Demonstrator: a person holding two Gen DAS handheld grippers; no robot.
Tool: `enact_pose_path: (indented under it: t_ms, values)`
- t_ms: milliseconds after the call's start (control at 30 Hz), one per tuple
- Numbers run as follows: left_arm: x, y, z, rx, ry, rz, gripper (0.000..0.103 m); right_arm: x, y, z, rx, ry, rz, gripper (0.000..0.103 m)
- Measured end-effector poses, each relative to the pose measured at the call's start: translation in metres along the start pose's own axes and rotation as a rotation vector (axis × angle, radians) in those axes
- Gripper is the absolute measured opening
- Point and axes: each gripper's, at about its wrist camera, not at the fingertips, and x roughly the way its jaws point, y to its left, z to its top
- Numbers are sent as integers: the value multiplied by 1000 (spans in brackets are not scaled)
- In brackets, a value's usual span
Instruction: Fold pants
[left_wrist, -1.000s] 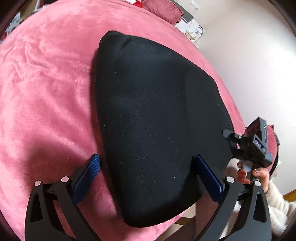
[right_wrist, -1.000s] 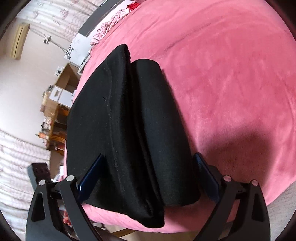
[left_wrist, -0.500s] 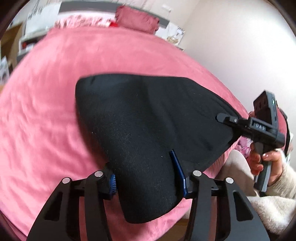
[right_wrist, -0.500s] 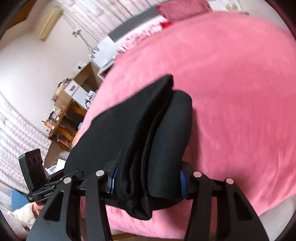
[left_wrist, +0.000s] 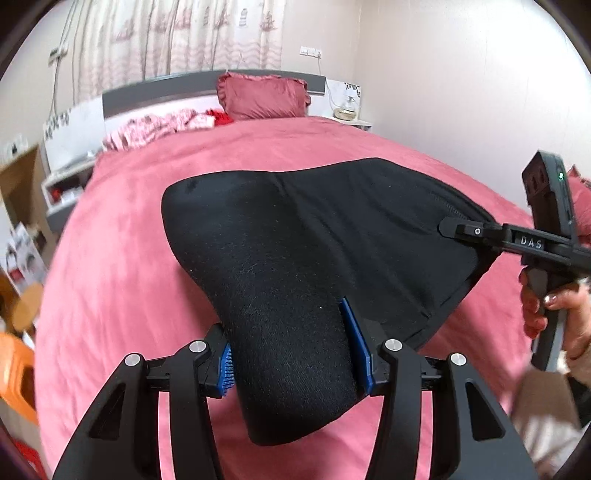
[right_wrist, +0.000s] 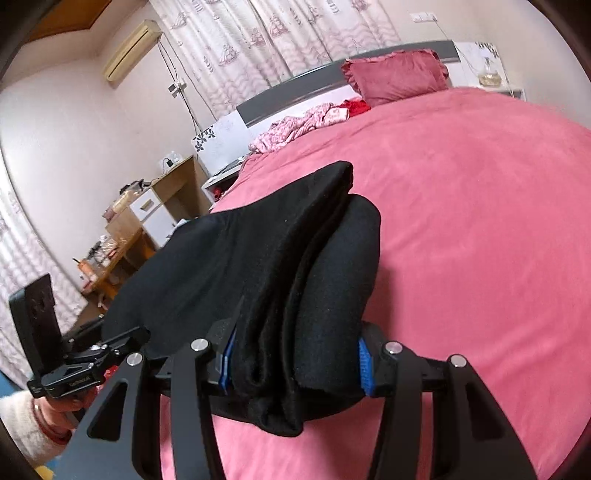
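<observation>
- A bed (left_wrist: 122, 258) with a pink plush cover spreads out ahead of and below both claws.
- Folded black pants (left_wrist: 314, 251) hang between the two claws, their near edge raised off the cover.
- The left claw (left_wrist: 291, 354) is clenched on one bunched end of the pants.
- The right claw (right_wrist: 295, 360) is clenched on the other end, where the layers stack.
- A dark red pillow (right_wrist: 395, 75) sits far ahead by the headboard.

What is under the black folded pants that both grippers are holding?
Under the black folded pants lies the pink fleece bed cover. The part directly beneath is hidden by the fabric.
</observation>
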Motion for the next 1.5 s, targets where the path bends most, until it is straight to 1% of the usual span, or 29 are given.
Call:
enact_pose_path:
  t_ms: [133, 200, 267, 300, 333, 367, 400, 433, 467, 500, 533, 567, 600, 667, 733, 833, 933, 967, 1000, 1033, 1067, 1133, 1200, 1267, 1333, 1400, 1500]
  values:
    - [40, 19, 20, -1, -16, 37, 49, 30, -14, 22, -24, -43, -31, 49]
    - [62, 25, 22, 8, -18, 52, 50, 47, -26, 25, -12, -50, -55, 50]
    - [89, 27, 19, 26, 12, 71, 50, 63, -40, 20, 20, -26, -84, 51]
    - [100, 27, 17, 28, 34, 70, 50, 78, -53, 13, 56, 10, -115, 52]
    - [114, 30, 12, 20, 72, 65, 50, 87, -58, 8, 74, 34, -138, 53]
    - [125, 33, 6, 1, 89, 76, 55, 96, -65, 1, 97, 59, -164, 59]
    - [125, 38, 2, -23, 57, 68, 58, 102, -74, -11, 122, 51, -182, 71]
    - [125, 43, -3, -54, 25, 68, 68, 101, -80, -16, 127, 17, -193, 78]
    - [126, 46, -7, -70, 20, 76, 77, 101, -83, -23, 124, -13, -195, 84]
    - [128, 52, -11, -102, 16, 72, 80, 102, -85, -28, 121, -26, -189, 84]
    - [128, 58, -15, -145, 12, 56, 84, 102, -86, -31, 120, -38, -189, 84]
    - [128, 64, -19, -192, 9, 36, 86, 102, -85, -31, 117, -45, -195, 85]
    - [129, 67, -21, -225, 6, 22, 86, 102, -83, -31, 112, -46, -203, 86]
    - [127, 67, -25, -251, -5, 22, 88, 100, -80, -32, 99, -52, -232, 88]
    - [123, 61, -29, -250, -13, 36, 88, 99, -75, -33, 105, -50, -247, 89]
    - [117, 55, -36, -256, 3, 52, 88, 90, -75, -36, 141, -43, -263, 90]
    - [110, 53, -45, -267, 21, 64, 88, 72, -70, -51, 171, -49, -281, 90]
    - [108, 53, -47, -267, 30, 66, 92, 66, -68, -57, 177, -51, -292, 90]
    - [109, 50, -51, -256, 76, 93, 92, 61, -68, -60, 179, -49, -303, 90]
    - [110, 43, -57, -226, 126, 137, 92, 54, -65, -63, 185, -45, -316, 91]
    - [108, 39, -60, -186, 137, 166, 92, 48, -63, -66, 196, -32, -318, 93]
    - [100, 29, -63, -139, 132, 204, 92, 39, -57, -71, 200, -11, -328, 93]
    - [91, 22, -68, -137, 129, 224, 92, 30, -45, -78, 183, -7, -328, 97]
    - [82, 16, -75, -152, 130, 247, 94, 24, -33, -86, 163, 6, -342, 99]
    - [72, 11, -84, -190, 149, 299, 94, 21, -22, -95, 141, 30, -350, 101]
    - [61, 7, -93, -239, 161, 333, 94, 17, -10, -108, 113, 47, -373, 101]
    - [39, 4, -108, -323, 162, 341, 94, 12, 8, -118, 53, 63, -404, 101]
